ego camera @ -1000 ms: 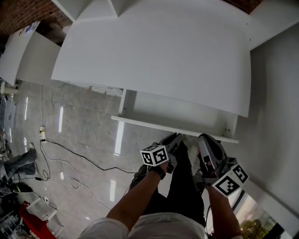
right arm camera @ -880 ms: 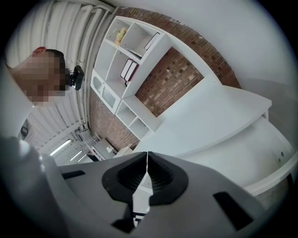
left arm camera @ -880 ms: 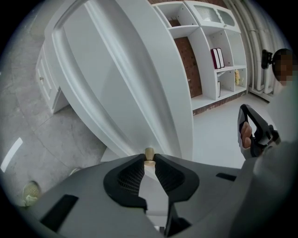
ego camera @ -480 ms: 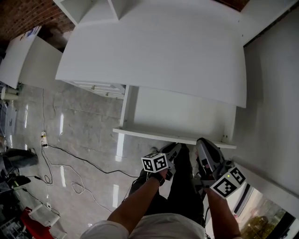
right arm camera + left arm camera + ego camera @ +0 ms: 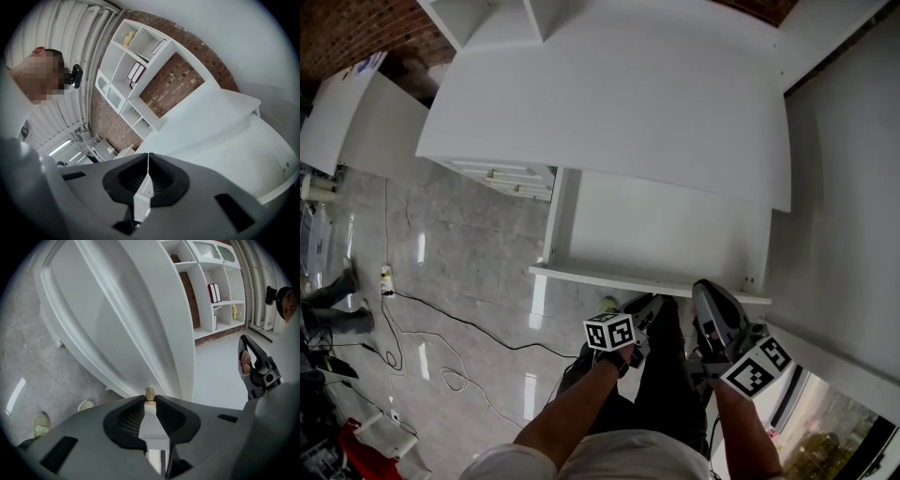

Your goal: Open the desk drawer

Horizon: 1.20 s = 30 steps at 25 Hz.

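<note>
The drawer (image 5: 666, 220) stood pulled well out from under the white tabletop (image 5: 619, 103), its bare white inside open to the head view and its front panel (image 5: 647, 283) nearest the person. Judged from that, the opening looked largely done, with only a last stretch of travel or the release of the handle left. To the left of the drawer lay shiny grey floor (image 5: 459, 253) with a loose black cable (image 5: 459, 323) trailing across it, and further back on that side a second white drawer front with small brass knobs (image 5: 508, 180) showed under the tabletop's edge. That side gave the most open room. At the drawer front, left of its middle, the left gripper (image 5: 645, 307) had its fingers (image 5: 133, 411) closed part way on a small pale knob (image 5: 150, 393), pinched at the tips. Just to the right of it, also near the front panel, the right gripper (image 5: 148, 155) had its fingers pressed together with nothing between them and seemed to take no part in the pull. The person's dark trousers (image 5: 666, 384) stood close behind the front panel, so any further pull probably called for stepping back. To the right of the drawer a plain white wall (image 5: 844, 206) ran close alongside, leaving little sideways room there.
</note>
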Motion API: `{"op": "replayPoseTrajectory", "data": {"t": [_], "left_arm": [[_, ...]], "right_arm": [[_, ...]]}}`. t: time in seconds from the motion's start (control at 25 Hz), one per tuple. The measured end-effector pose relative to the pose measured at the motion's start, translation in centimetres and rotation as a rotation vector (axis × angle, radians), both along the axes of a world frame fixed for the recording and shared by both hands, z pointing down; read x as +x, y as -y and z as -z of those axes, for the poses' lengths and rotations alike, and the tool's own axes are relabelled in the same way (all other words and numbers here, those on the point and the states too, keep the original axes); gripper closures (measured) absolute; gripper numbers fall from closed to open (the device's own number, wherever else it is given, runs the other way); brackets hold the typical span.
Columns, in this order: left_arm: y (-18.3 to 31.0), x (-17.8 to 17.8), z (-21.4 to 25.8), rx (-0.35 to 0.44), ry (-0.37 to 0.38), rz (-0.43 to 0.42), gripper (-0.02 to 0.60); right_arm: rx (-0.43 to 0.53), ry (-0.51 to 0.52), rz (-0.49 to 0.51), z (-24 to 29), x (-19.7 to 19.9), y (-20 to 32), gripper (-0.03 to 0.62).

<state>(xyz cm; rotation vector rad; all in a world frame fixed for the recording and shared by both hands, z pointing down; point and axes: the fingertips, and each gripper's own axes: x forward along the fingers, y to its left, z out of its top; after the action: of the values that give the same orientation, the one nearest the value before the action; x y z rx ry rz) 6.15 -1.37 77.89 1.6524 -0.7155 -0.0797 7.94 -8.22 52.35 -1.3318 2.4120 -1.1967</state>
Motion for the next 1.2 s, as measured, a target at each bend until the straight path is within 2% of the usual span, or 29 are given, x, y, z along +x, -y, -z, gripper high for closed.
{"op": "replayPoseTrajectory", "data": {"t": [0.32, 0.52, 0.64, 0.84, 1.2], "left_arm": [[-2.8, -1.5, 1.9, 0.007, 0.032, -0.105, 0.502], [-3.8, -3.0, 5.5, 0.066, 0.052, -0.184, 0.516], [-2.8, -3.8, 8.1, 0.112, 0.06, -0.185, 0.534], [-1.0, -4.2, 12.9, 0.174, 0.029, -0.168, 0.56], [2.1, -6.4, 24.7, 0.3, -0.044, -0.107, 0.569]], "right_arm": [[0.009, 0.023, 0.019, 1.0, -1.4, -0.9, 0.576], [0.022, 0.027, 0.042, 2.4, -2.8, -0.8, 0.576], [0.031, 0.018, 0.047, 3.0, -3.0, -0.7, 0.576], [0.052, -0.001, 0.054, 4.8, -3.3, -0.7, 0.576], [0.144, -0.059, 0.058, 10.5, -4.5, -0.1, 0.576]]}}
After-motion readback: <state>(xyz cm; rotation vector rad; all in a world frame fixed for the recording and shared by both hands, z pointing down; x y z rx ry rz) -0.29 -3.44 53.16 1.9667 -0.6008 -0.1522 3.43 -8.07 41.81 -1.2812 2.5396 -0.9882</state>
